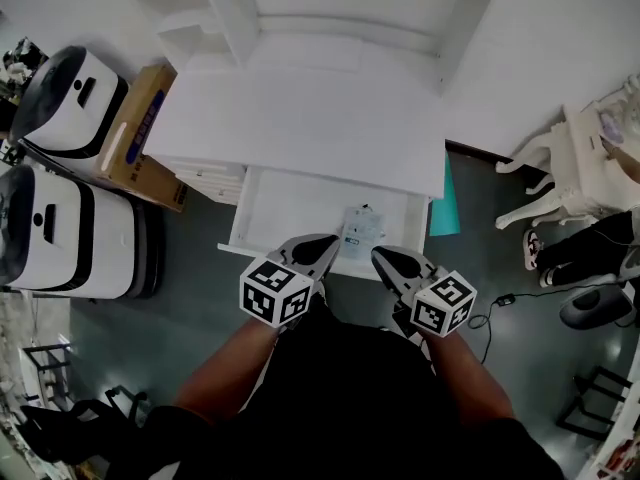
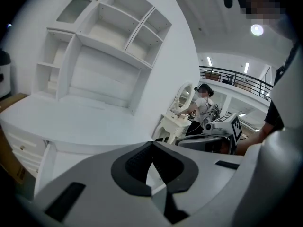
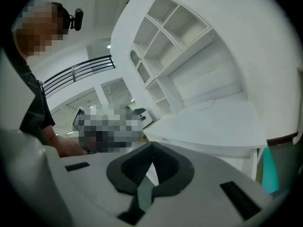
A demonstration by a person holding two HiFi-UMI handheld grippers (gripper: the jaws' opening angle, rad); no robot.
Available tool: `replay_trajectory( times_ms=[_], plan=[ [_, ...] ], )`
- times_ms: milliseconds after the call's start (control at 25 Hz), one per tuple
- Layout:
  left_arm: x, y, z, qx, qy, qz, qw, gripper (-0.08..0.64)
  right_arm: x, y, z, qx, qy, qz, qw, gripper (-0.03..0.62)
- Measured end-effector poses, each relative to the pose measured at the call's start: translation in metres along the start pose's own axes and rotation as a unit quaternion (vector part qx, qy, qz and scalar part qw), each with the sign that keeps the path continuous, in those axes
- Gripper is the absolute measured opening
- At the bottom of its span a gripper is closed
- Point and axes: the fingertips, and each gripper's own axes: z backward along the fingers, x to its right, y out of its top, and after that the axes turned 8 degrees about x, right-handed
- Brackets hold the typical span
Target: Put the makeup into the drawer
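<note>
Left gripper (image 1: 322,249) and right gripper (image 1: 383,259), nearest me, are both pinched shut and empty.
I see the makeup packet (image 1: 361,230) lying inside the open white drawer (image 1: 252,218), near its front edge, at 12 o'clock from the gripper tips, with the white desk (image 1: 300,118) beyond it at 12 o'clock.

Smooth, matt white desk (image 1: 300,118) and drawer (image 1: 290,208)
</note>
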Motion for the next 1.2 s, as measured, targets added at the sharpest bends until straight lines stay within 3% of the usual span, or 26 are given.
replay_trajectory(
  times_ms=[160,400,640,800,920,1040,1200],
  plan=[
    [0.039,-0.016,0.004,0.019,0.026,0.012,0.9994,0.009,0.004,-0.011,0.050,-0.002,-0.009,0.011,1.000,0.028],
    [0.120,-0.057,0.011,0.031,0.051,0.024,0.9980,0.009,0.002,-0.037,0.132,-0.011,0.016,-0.020,1.000,0.028],
    [0.176,-0.101,0.029,0.028,0.081,0.047,0.9952,0.009,-0.006,-0.075,0.183,-0.056,0.021,-0.007,0.998,0.028],
    [0.187,-0.108,0.044,0.027,0.097,0.044,0.9939,0.009,-0.003,-0.085,0.204,-0.068,0.003,-0.014,0.998,0.028],
    [0.186,-0.101,0.052,0.033,0.103,0.039,0.9934,0.008,-0.012,-0.082,0.210,-0.054,0.012,-0.020,0.998,0.028],
    [0.186,-0.094,0.058,0.035,0.097,0.031,0.9941,0.009,-0.024,-0.074,0.209,-0.048,0.017,0.008,0.999,0.028],
    [0.182,-0.087,0.063,0.029,0.079,0.017,0.9963,0.009,-0.034,-0.064,0.199,-0.036,-0.005,0.031,0.999,0.028]
  ],
)
